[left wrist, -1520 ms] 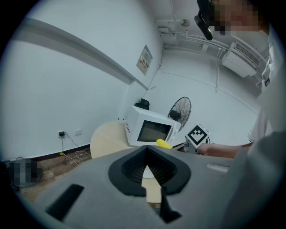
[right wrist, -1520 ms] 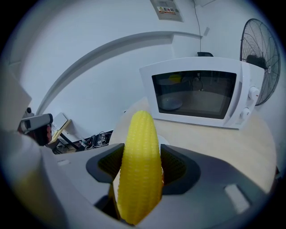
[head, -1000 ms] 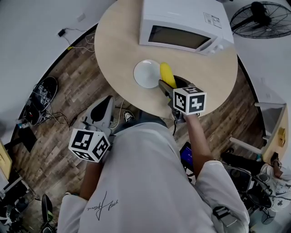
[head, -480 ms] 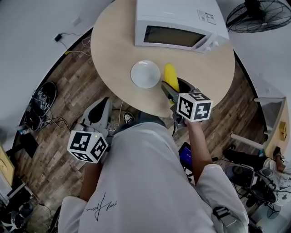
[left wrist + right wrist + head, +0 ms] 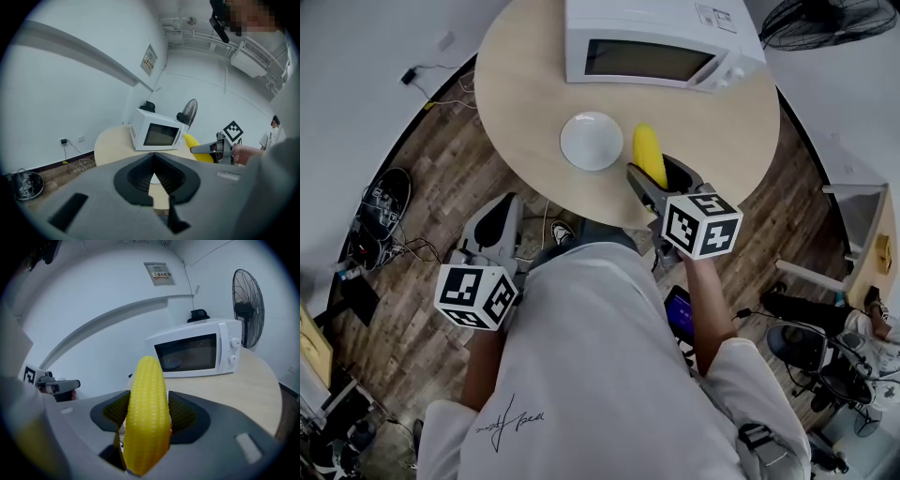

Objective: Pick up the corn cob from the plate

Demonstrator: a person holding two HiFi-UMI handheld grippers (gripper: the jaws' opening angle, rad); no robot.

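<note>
the corn cob (image 5: pixel 648 155), pinched in the right hand-held gripper (image 5: pixel 652 183), now rides clear of the plate (image 5: pixel 592 141) at its 3 o'clock rather than against its rim, so the pick-up looks complete; the left hand-held gripper (image 5: pixel 153 176) hangs empty, jaws pressed together.

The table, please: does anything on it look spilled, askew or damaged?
Nothing stands out: the plate sits flat and empty on the table, the microwave door is shut, and the right tongs hold the corn cob.
</note>
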